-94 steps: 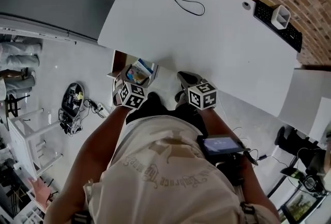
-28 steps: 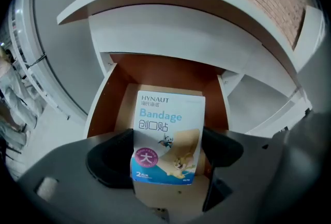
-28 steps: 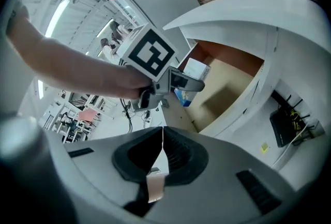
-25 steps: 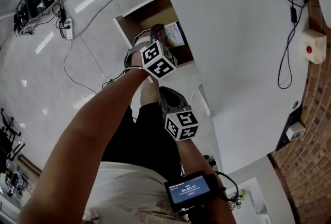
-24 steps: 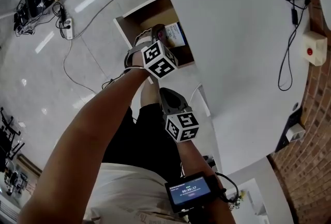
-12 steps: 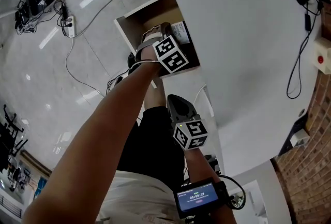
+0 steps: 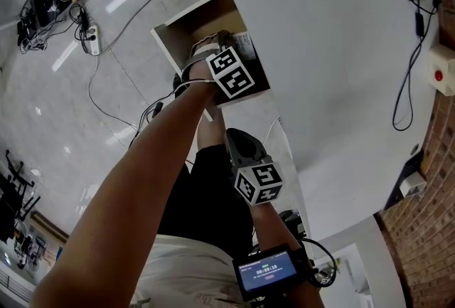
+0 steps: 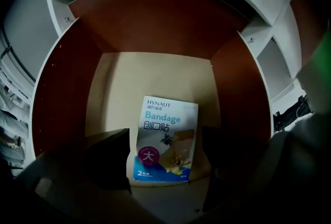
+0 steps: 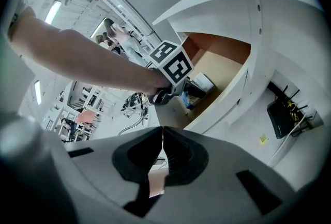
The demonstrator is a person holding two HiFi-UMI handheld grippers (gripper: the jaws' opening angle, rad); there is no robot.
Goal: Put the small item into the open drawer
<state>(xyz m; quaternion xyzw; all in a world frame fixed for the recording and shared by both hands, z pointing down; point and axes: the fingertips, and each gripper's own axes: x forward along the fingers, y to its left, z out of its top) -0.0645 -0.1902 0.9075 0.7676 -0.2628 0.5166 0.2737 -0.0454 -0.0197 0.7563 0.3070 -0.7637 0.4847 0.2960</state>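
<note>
The bandage packet point(image 8: 164, 140) lies flat on the bottom of the open drawer point(image 8: 150, 31), with its printed face up. My left hand-held gripper point(image 8: 164, 160) points down into the drawer. Its jaws stand wide apart, one on each side of the packet, and do not press it. My right hand-held gripper point(image 9: 162, 137) is clenched on nothing, outside the drawer, near the edge of the white table point(image 7: 334, 50).
</note>
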